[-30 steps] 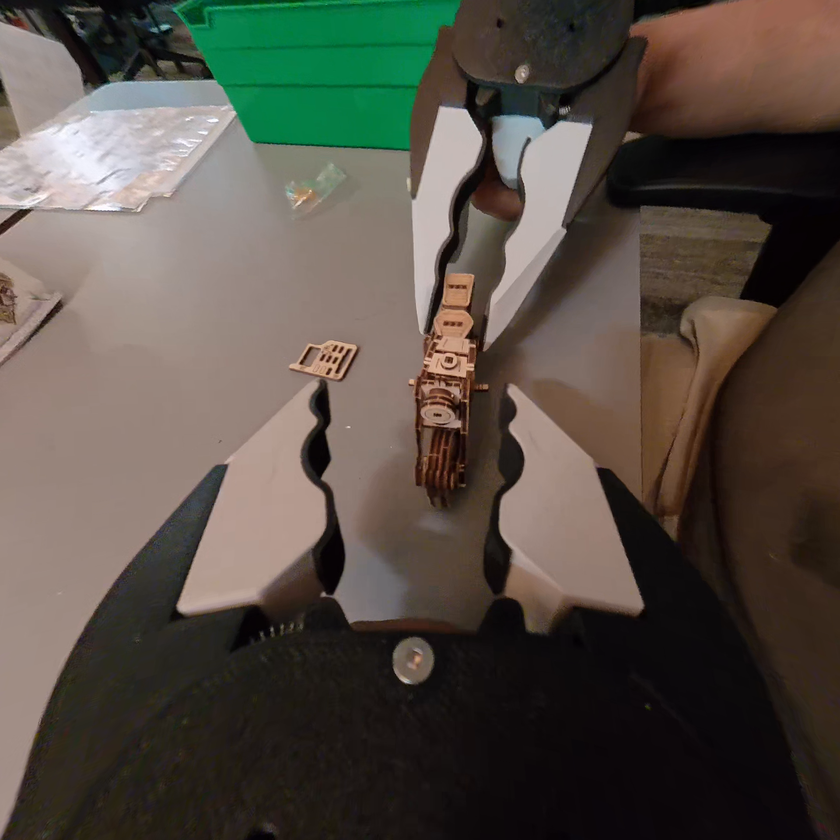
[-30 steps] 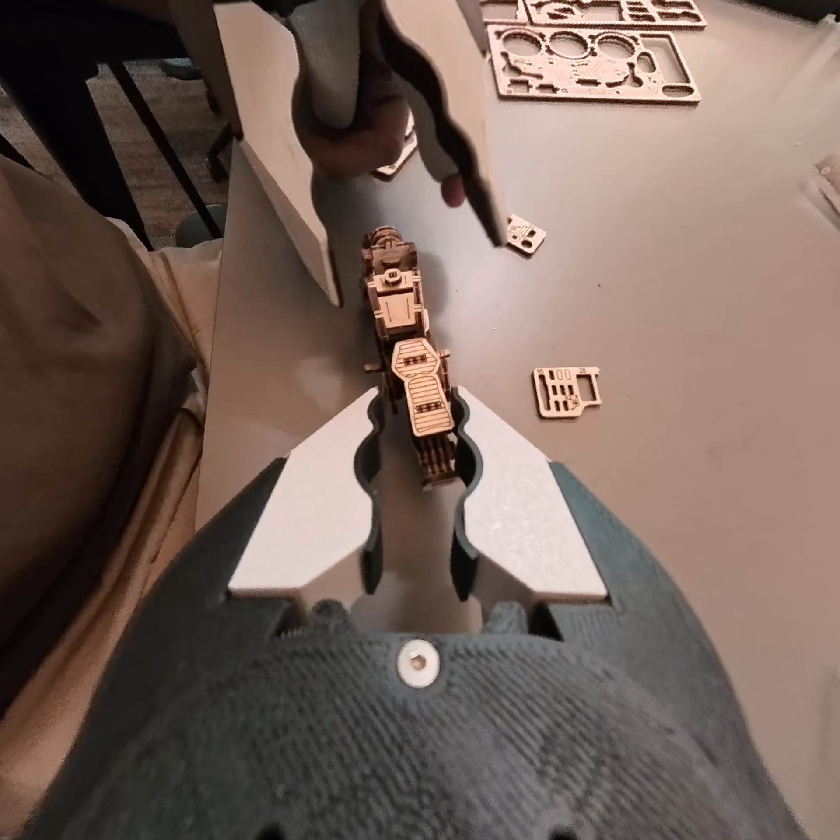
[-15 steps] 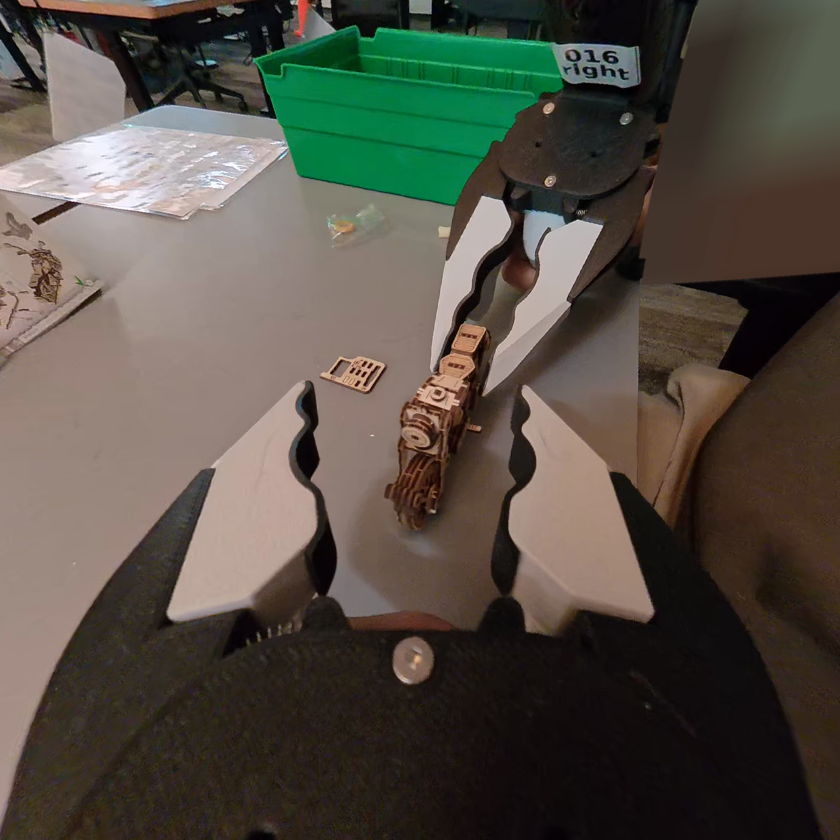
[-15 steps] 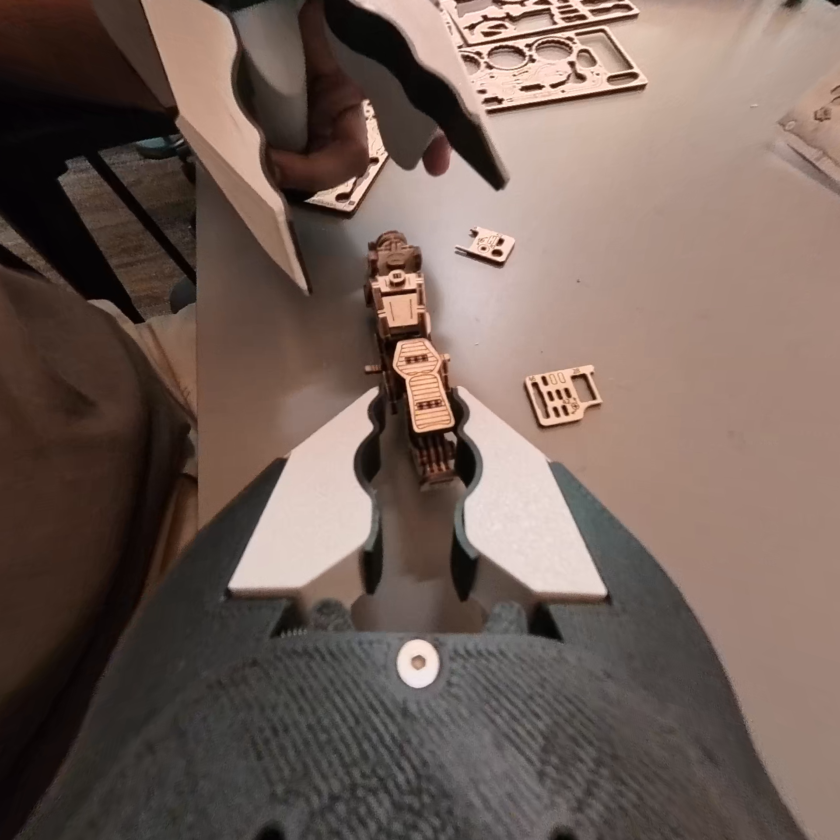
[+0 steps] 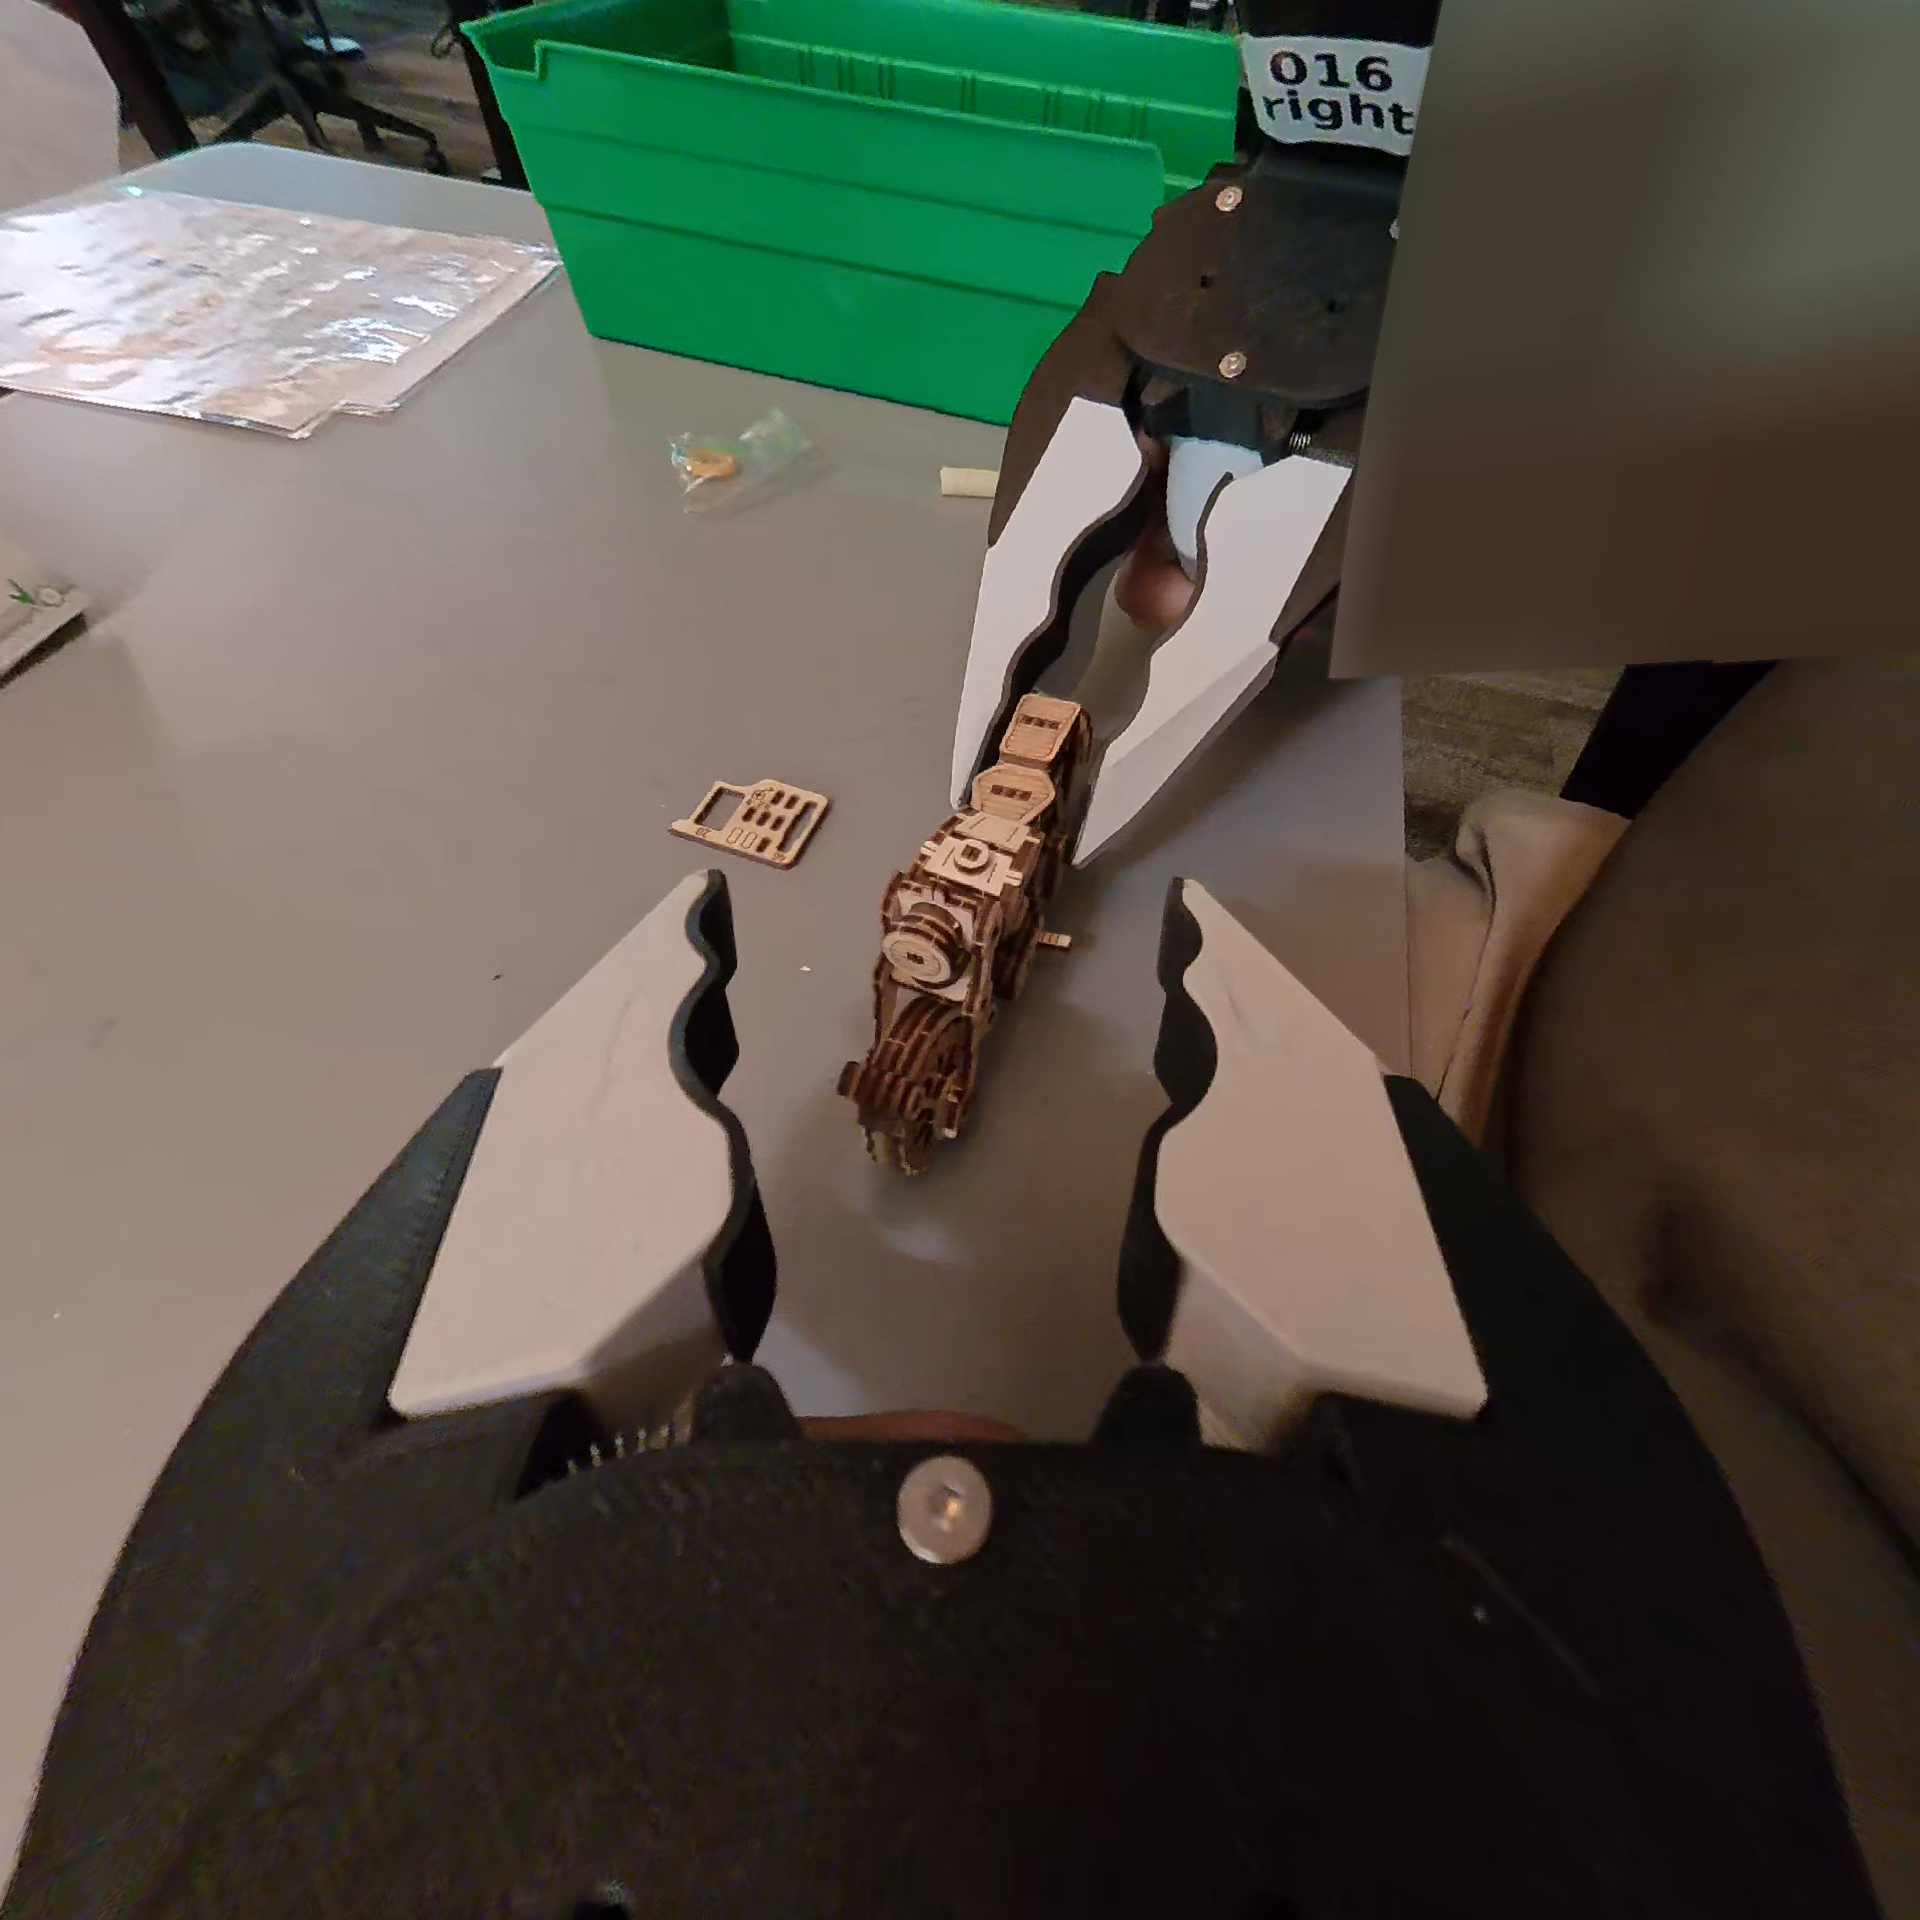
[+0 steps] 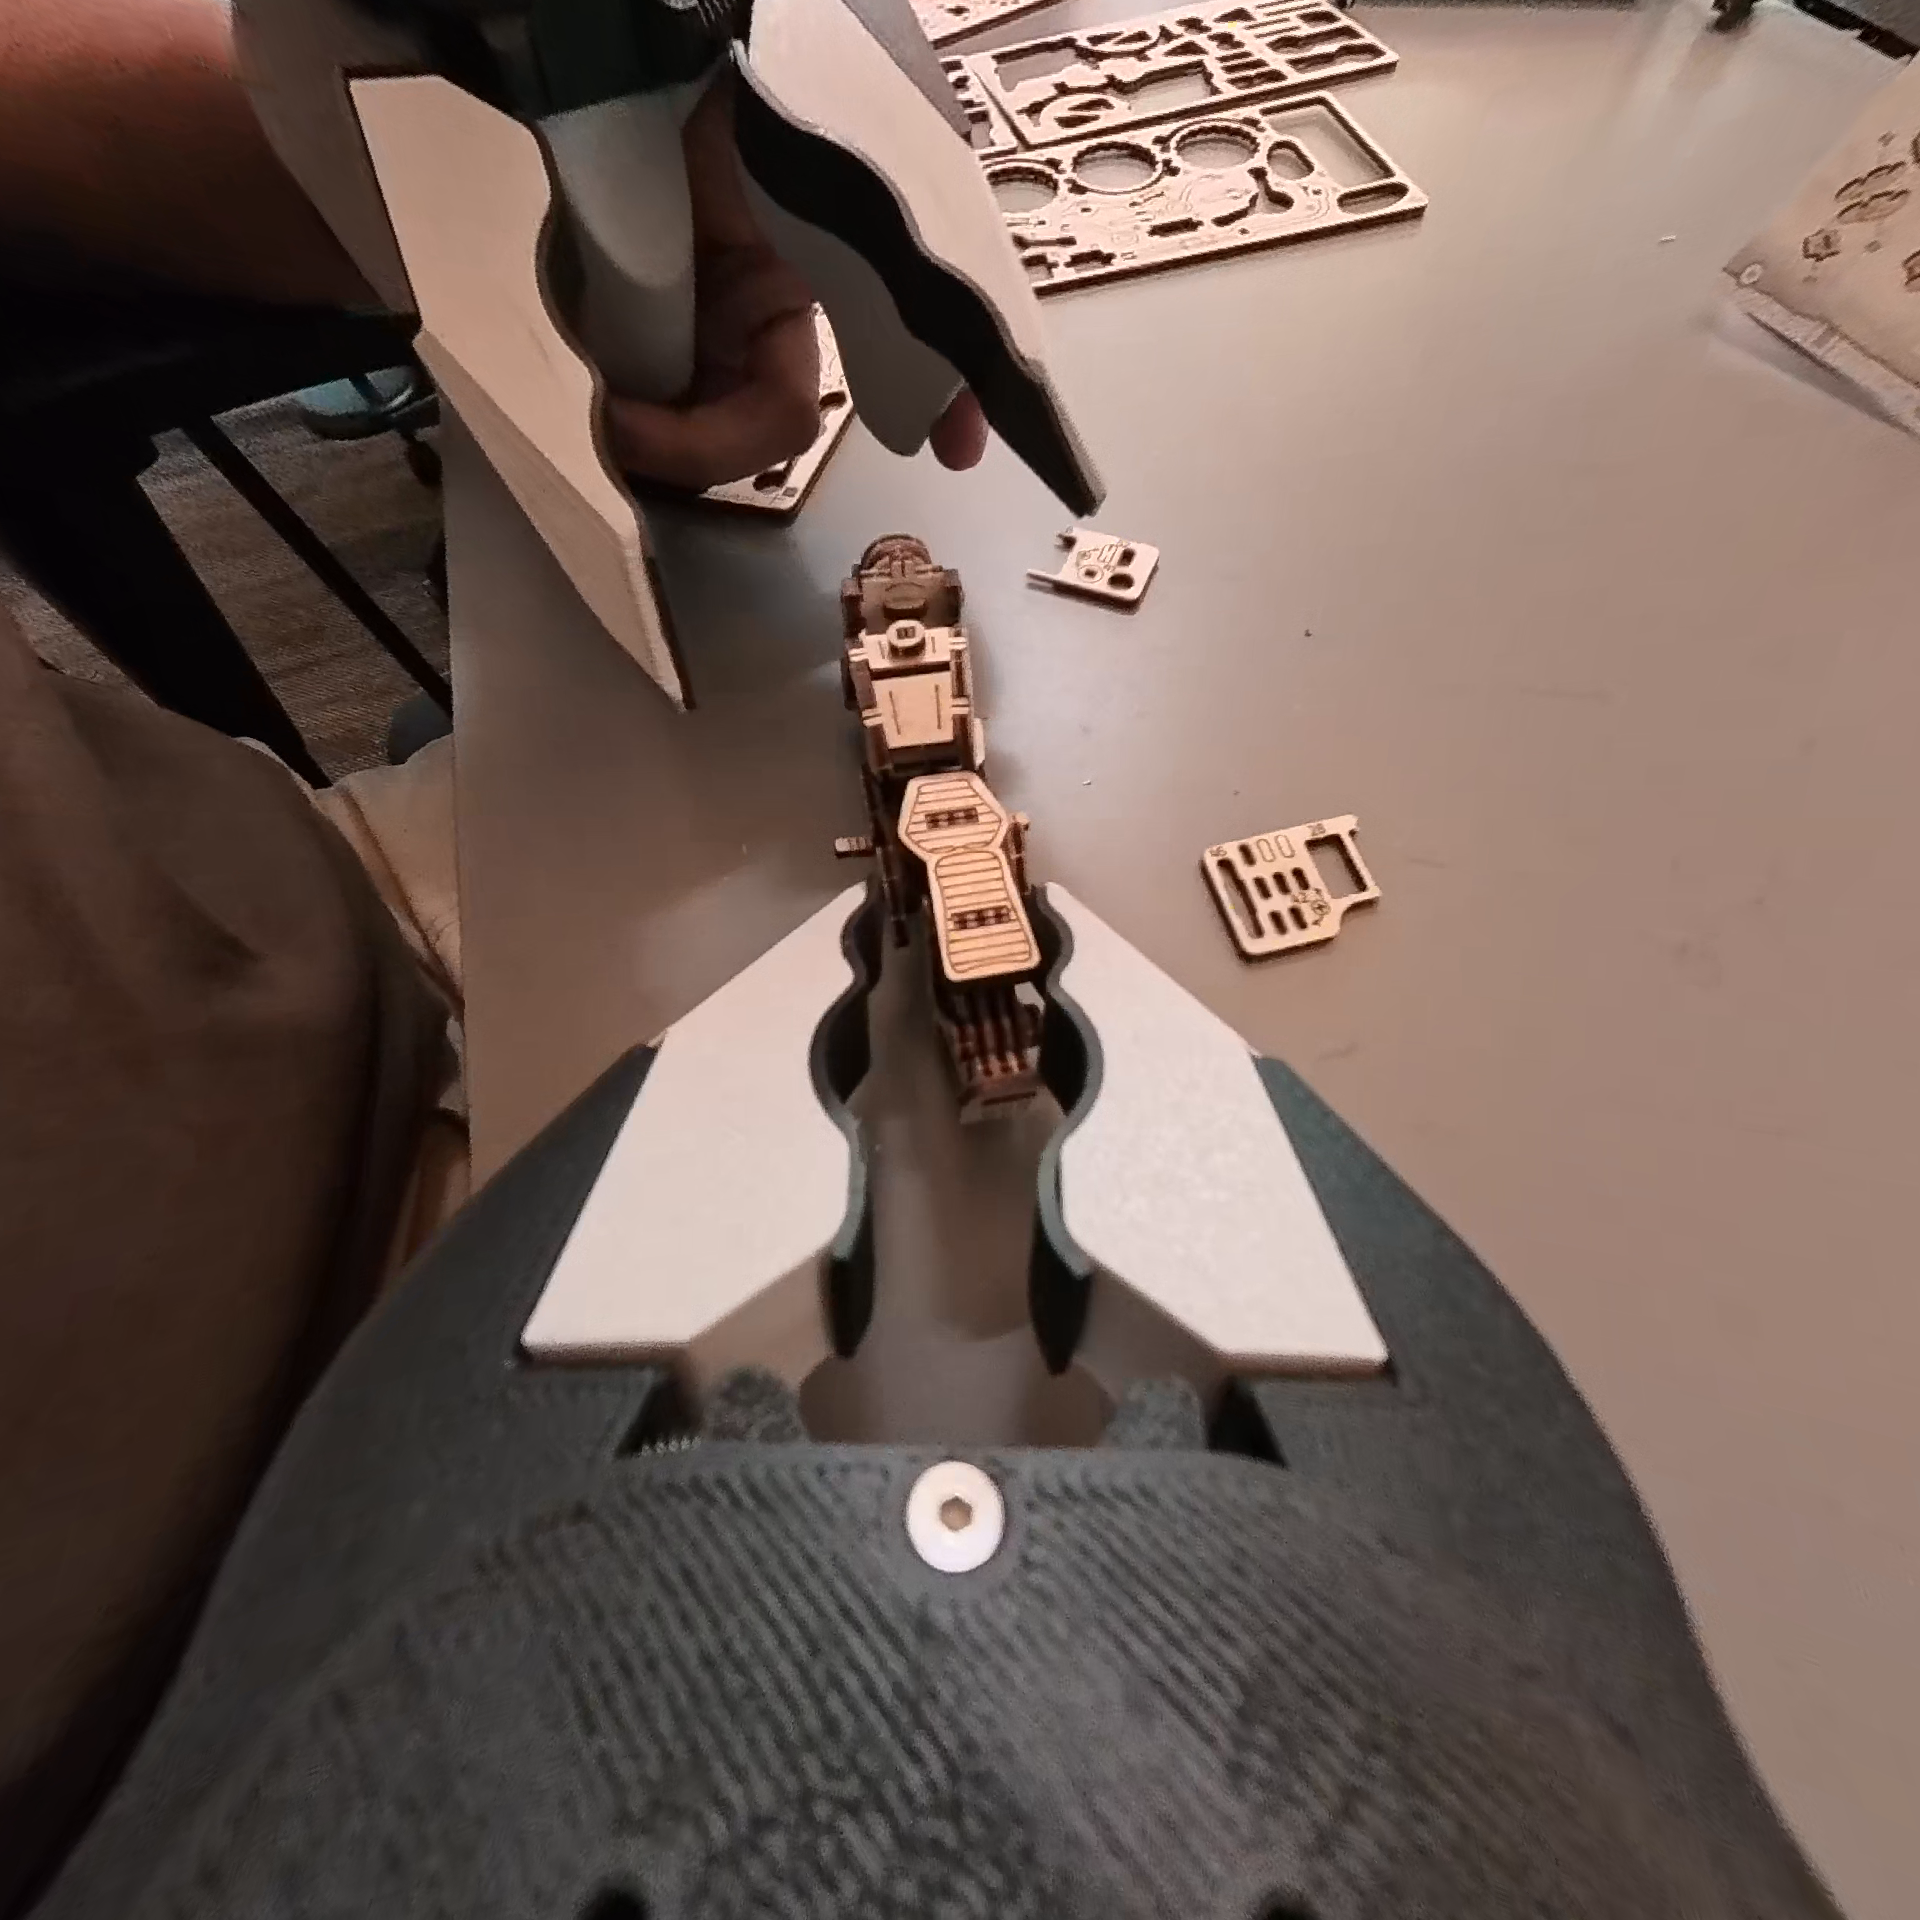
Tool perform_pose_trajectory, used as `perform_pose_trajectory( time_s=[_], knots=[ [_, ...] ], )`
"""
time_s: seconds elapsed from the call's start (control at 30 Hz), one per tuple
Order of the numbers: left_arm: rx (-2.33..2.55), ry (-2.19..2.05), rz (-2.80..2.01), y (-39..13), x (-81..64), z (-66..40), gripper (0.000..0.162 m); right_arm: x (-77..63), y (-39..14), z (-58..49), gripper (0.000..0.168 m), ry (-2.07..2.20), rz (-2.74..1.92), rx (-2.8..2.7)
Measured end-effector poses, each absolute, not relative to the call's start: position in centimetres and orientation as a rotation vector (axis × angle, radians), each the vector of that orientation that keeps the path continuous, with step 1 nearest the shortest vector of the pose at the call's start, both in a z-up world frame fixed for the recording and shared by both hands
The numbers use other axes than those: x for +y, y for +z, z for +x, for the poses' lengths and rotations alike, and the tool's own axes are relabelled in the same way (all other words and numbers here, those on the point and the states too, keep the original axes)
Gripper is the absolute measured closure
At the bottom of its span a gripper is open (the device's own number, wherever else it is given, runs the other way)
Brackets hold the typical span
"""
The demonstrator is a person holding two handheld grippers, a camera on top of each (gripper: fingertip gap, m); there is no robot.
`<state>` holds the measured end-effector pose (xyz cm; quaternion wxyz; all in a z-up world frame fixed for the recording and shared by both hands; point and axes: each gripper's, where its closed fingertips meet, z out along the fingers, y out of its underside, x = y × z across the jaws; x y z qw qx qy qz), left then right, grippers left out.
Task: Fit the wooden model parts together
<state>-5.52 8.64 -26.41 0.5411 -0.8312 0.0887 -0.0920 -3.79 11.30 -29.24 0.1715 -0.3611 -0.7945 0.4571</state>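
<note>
A small wooden motorcycle model (image 5: 956, 966) stands upright on the grey table (image 5: 416, 675), near its edge. My right gripper (image 6: 958, 899) is partly closed around the model's rear, under the seat (image 6: 971, 883), and looks shut on it. It also shows in the left wrist view (image 5: 1027, 828). My left gripper (image 5: 945, 894) is open and empty, held above and short of the model's front wheel. In the right wrist view the left gripper (image 6: 878, 603) hangs over the model's front end (image 6: 904, 665) with wide jaws.
A green bin (image 5: 831, 208) stands at the back, beside a foil sheet (image 5: 239, 301) and a small plastic bag (image 5: 727, 462). Two loose flat wooden pieces (image 6: 1288, 883) (image 6: 1096, 566) lie beside the model. Punched wooden part sheets (image 6: 1195, 197) lie farther off. The table edge (image 6: 457, 831) runs beside a person's lap. Across from one pair of fingers to the other is roughly 5 cm.
My left gripper, still open, has lifted and drawn back from the model's front. My right gripper and the model have kept their place.
</note>
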Motion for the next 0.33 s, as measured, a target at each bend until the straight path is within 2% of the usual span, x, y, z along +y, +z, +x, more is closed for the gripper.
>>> perform_pose_trajectory(
  time_s=[0.33],
  knots=[
    [0.242,-0.243,-1.967,-26.56,8.69,-4.52,0.084,11.95,-29.31,-3.12,0.142,1.302,-1.003,-2.277]
  ],
)
